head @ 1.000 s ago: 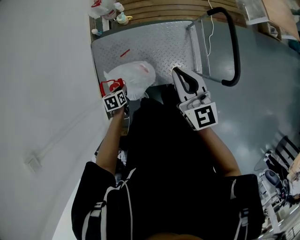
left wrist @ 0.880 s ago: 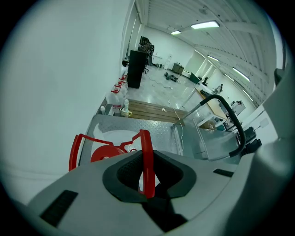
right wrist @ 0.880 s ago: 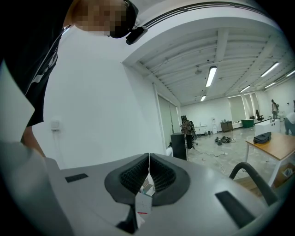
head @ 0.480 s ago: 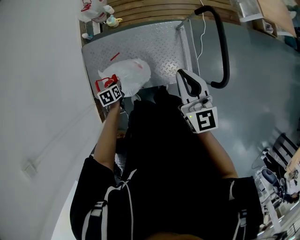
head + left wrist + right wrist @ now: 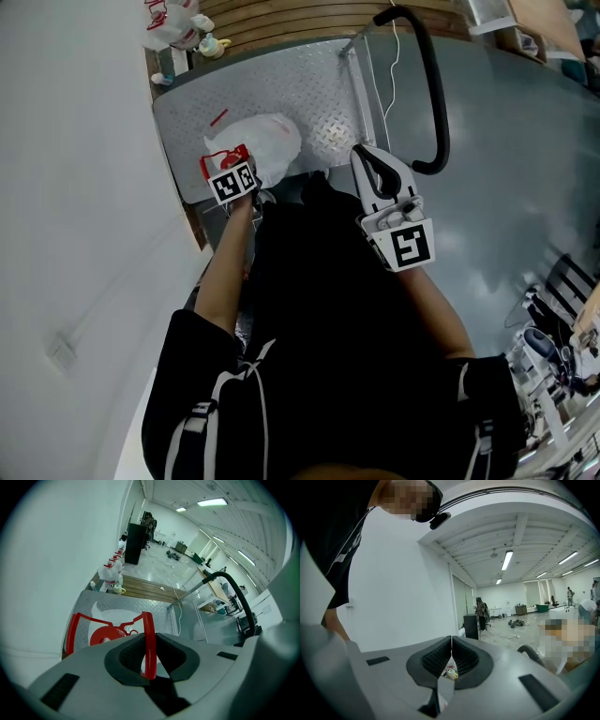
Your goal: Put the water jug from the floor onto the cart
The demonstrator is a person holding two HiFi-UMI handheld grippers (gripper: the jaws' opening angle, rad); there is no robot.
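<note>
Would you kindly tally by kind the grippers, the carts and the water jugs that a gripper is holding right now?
Grippers: 2, the left gripper and the right gripper
Cart: 1
Water jug held: 1, by its red handle in the left gripper
Total: 4

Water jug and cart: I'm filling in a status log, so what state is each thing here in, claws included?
water jug: hanging by its red handle over the cart deck; whether it touches the deck cannot be told.
left claw: shut on the red handle.
right claw: shut, empty.
cart: push bar raised.
</note>
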